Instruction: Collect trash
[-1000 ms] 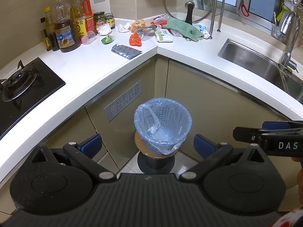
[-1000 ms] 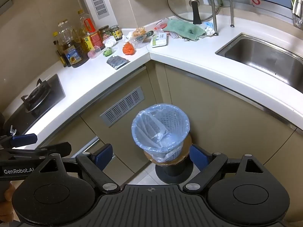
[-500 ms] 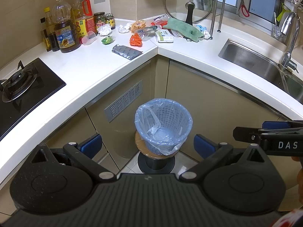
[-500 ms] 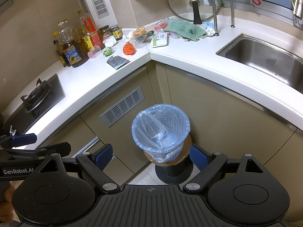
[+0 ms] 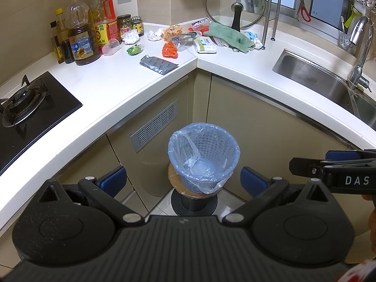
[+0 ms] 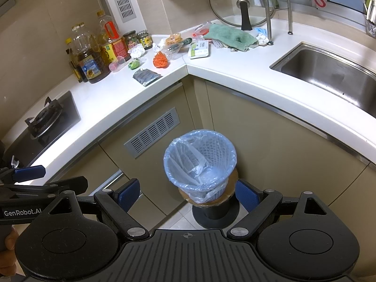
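Right now both grippers hang low over the floor, well short of the table, each with its fingers spread wide and holding nothing. The left gripper (image 5: 183,181) and the right gripper (image 6: 188,192) both frame the bin (image 5: 204,157), a blue mesh basket lined with a thin plastic bag, standing on a small round stool below the table's corner.

The trash lies well apart from them, on the white table (image 5: 112,87) at its back corner: a dark flat packet (image 5: 158,64), an orange crumpled lump (image 5: 169,49), a green scrap (image 5: 134,49) and white paper balls (image 5: 130,36).

To start well, I would lift one gripper to the nearest piece, likely the packet, and pinch its edge, keeping clear of the oil bottles (image 5: 81,40). A stove (image 5: 23,101) sits left, a sink (image 5: 329,87) right.
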